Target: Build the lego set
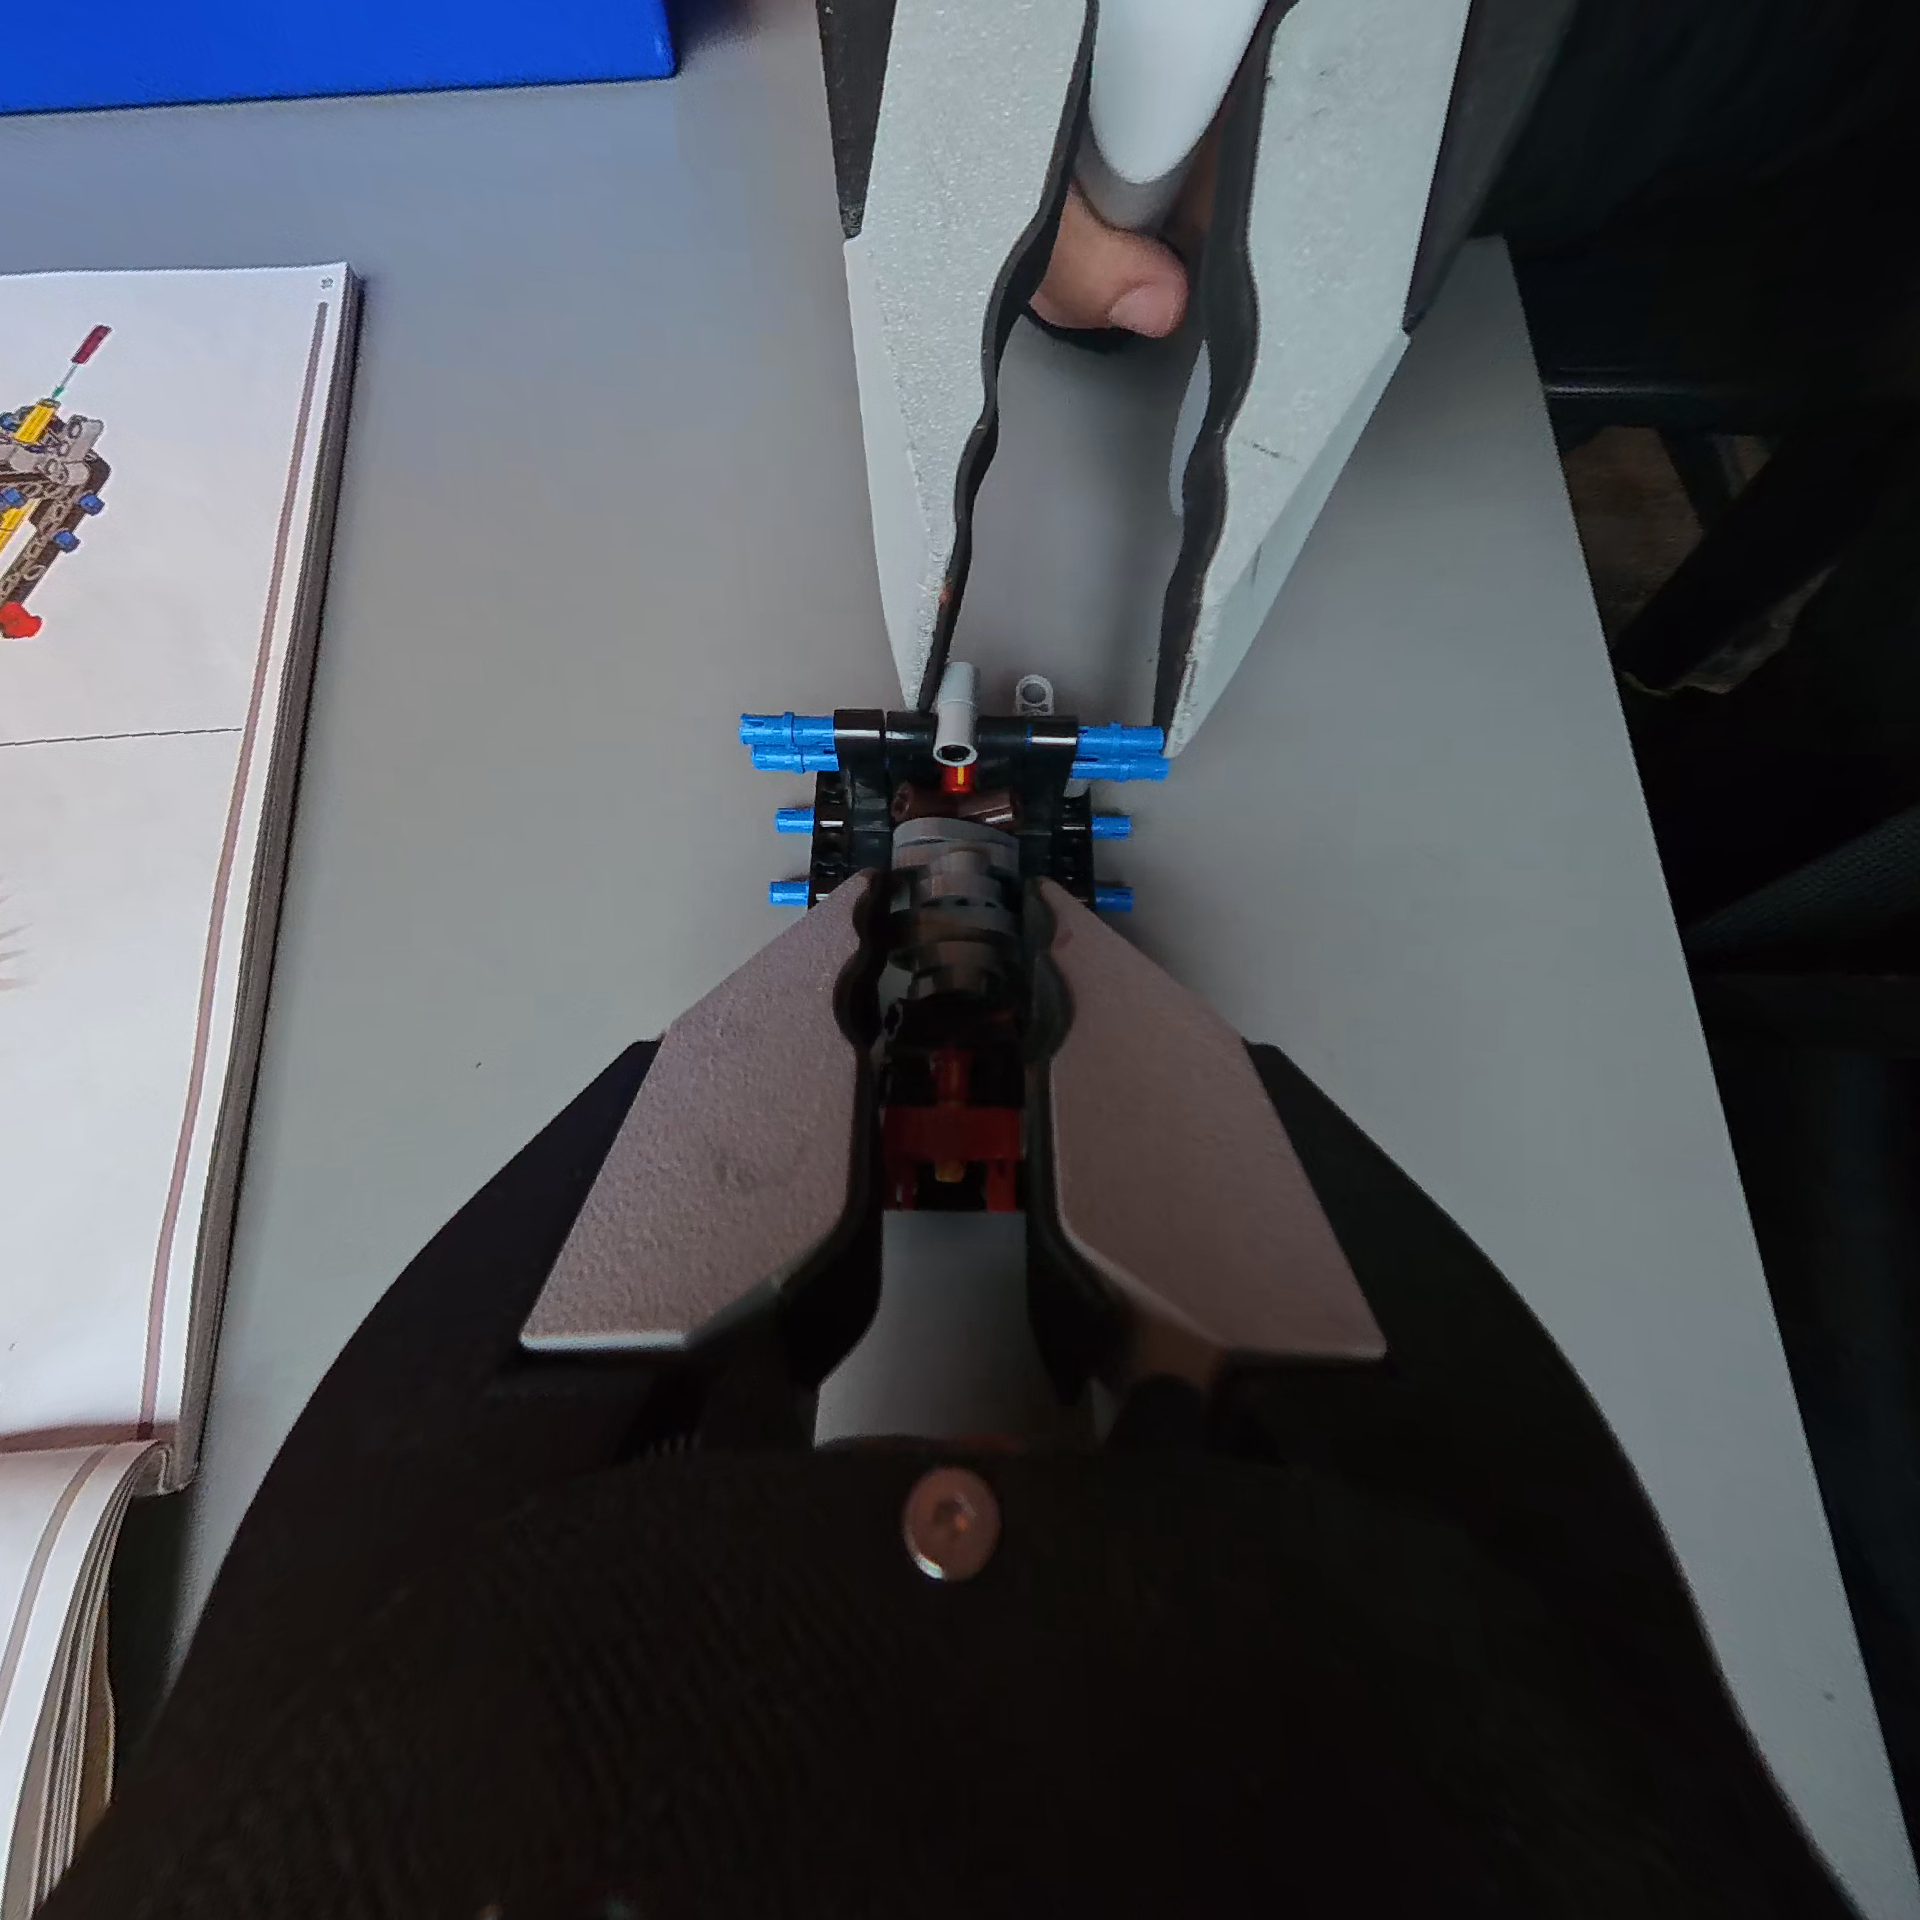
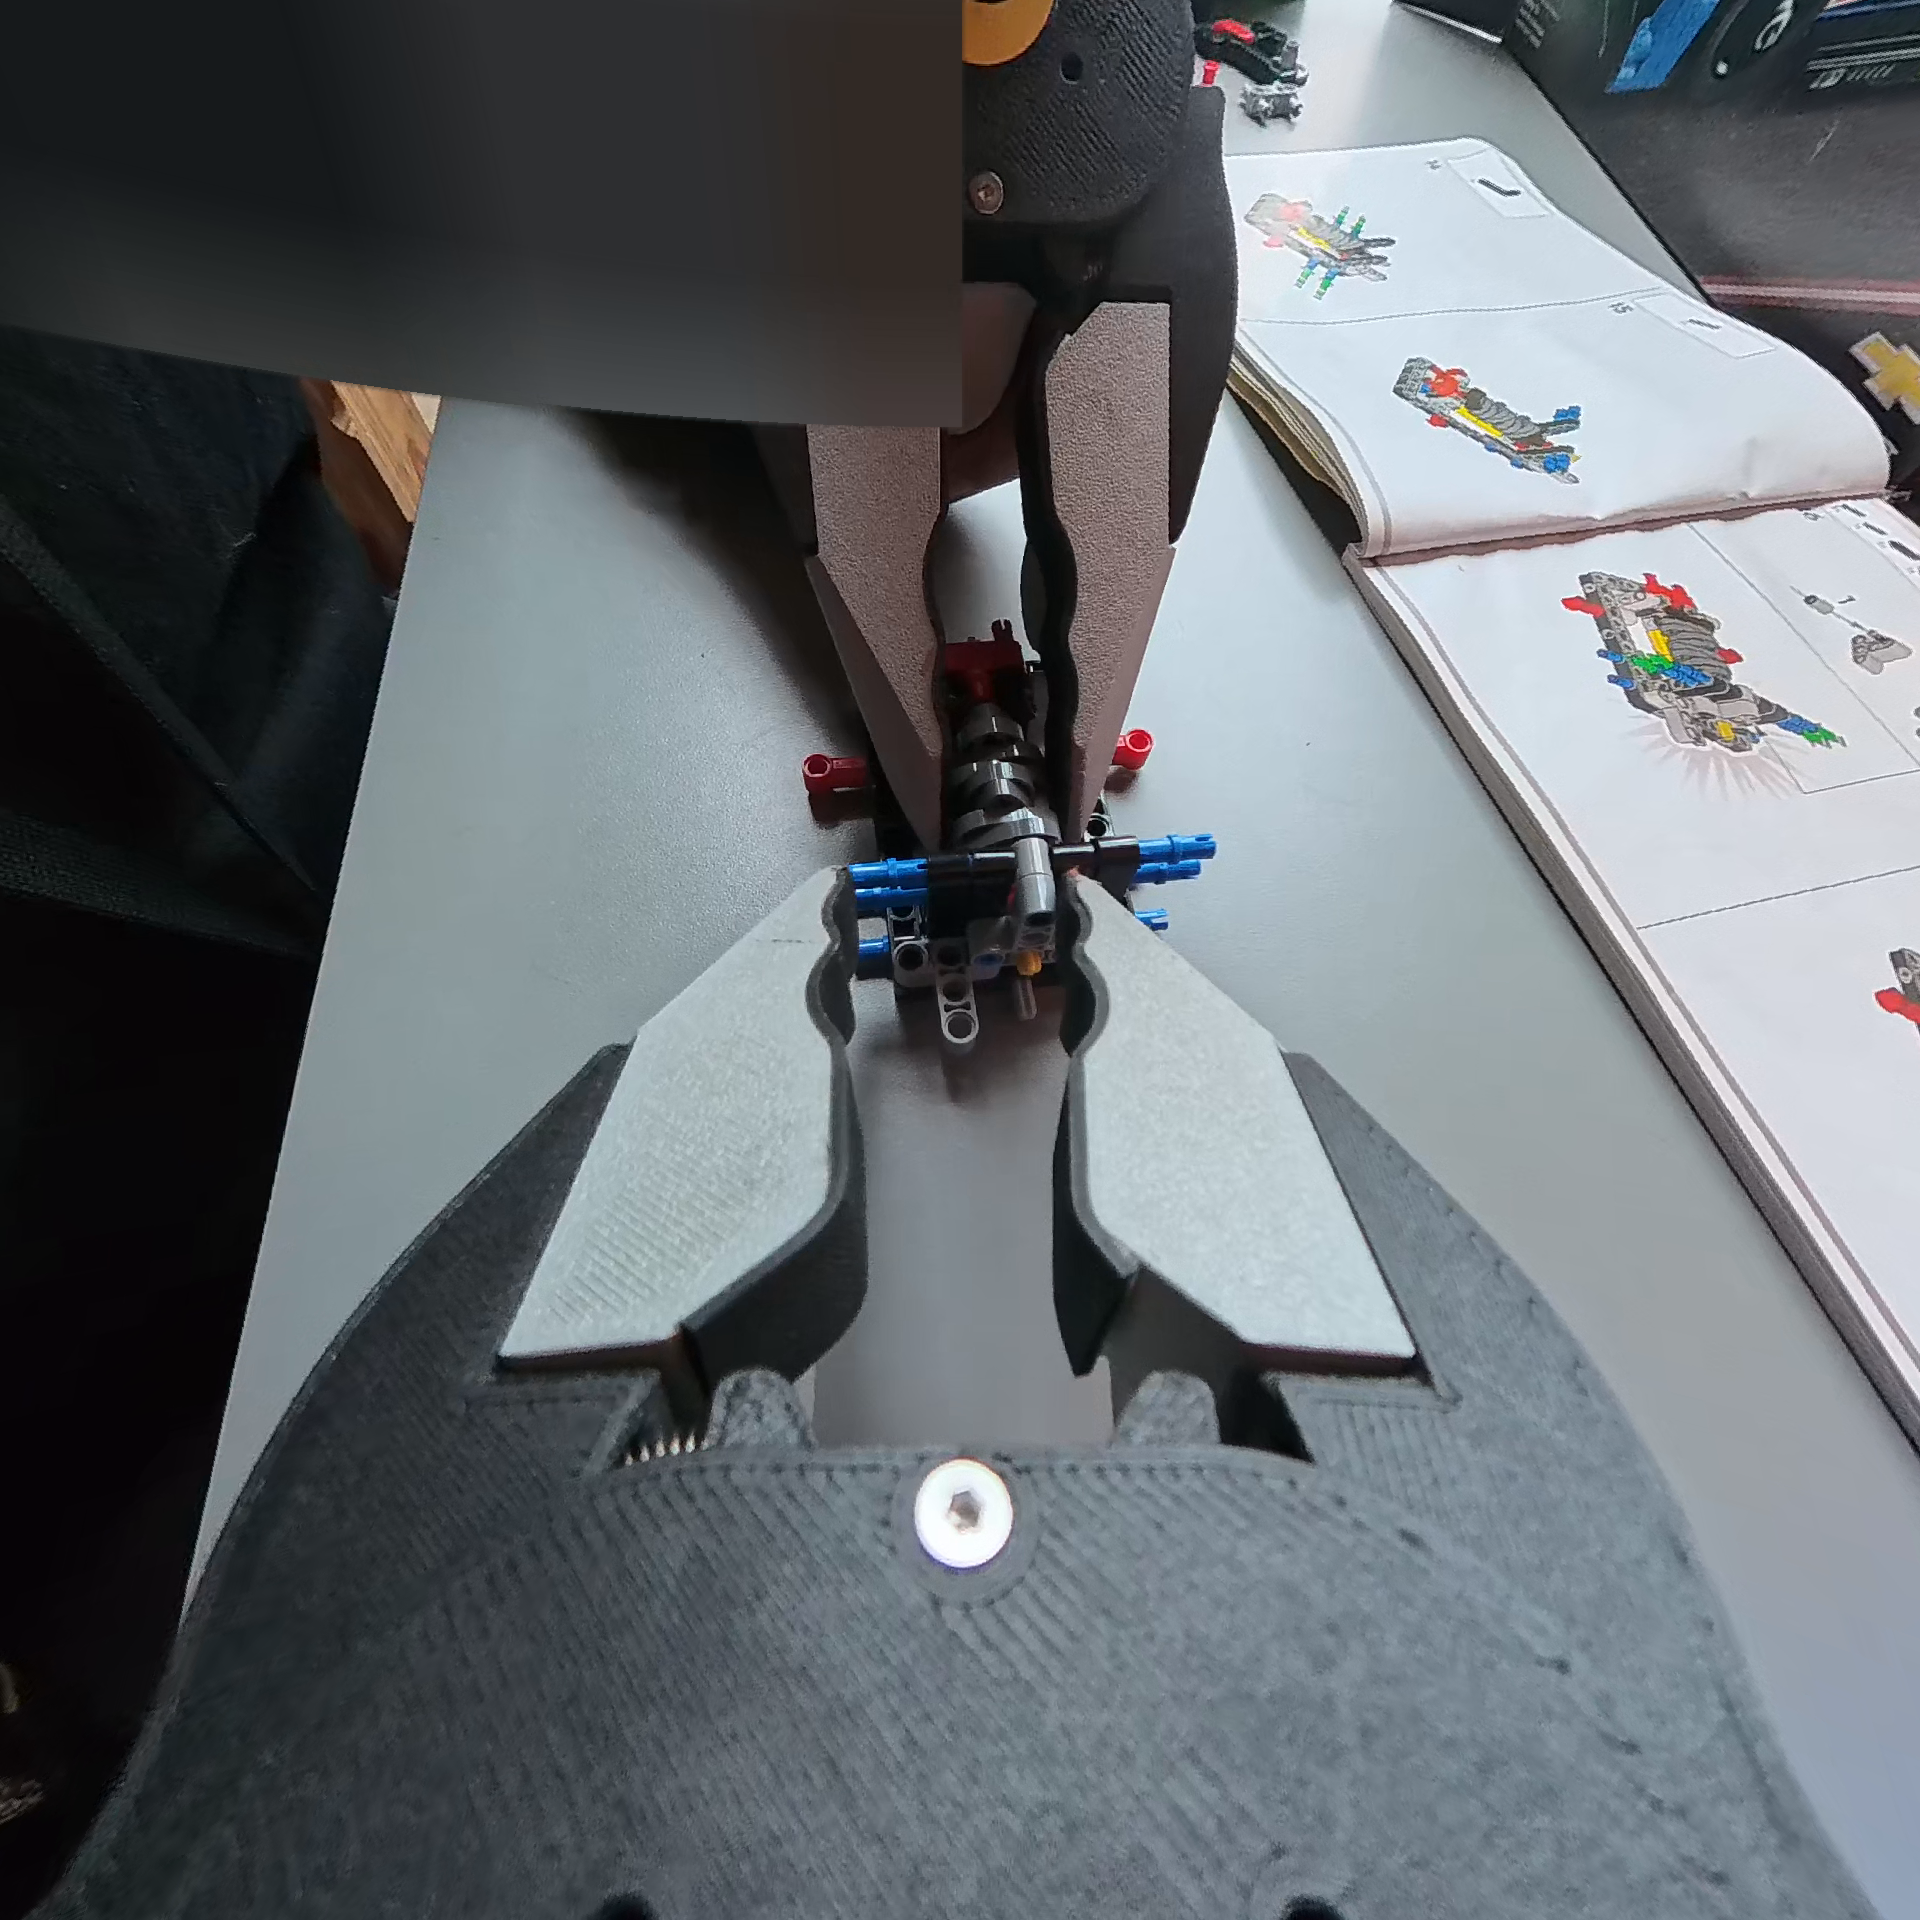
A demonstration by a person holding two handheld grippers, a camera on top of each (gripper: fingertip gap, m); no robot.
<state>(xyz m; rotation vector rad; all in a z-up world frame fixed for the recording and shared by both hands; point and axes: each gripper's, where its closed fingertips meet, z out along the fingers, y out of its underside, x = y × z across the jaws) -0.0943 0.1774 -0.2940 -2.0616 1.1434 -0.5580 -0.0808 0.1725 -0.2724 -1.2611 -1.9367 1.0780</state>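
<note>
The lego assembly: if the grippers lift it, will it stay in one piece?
The lego assembly probably lifts as one stiff, light piece. Its blue pins stick out sideways and may catch or pop loose. The left gripper already clamps its middle.

Black lego assembly point(image 1: 951, 831) with blue side pins lies flat on the grey table point(image 1: 582, 644).

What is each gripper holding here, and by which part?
Left gripper clamps the lego assembly around its middle; right gripper is open around its blue-pinned end, gripping nothing.
</note>
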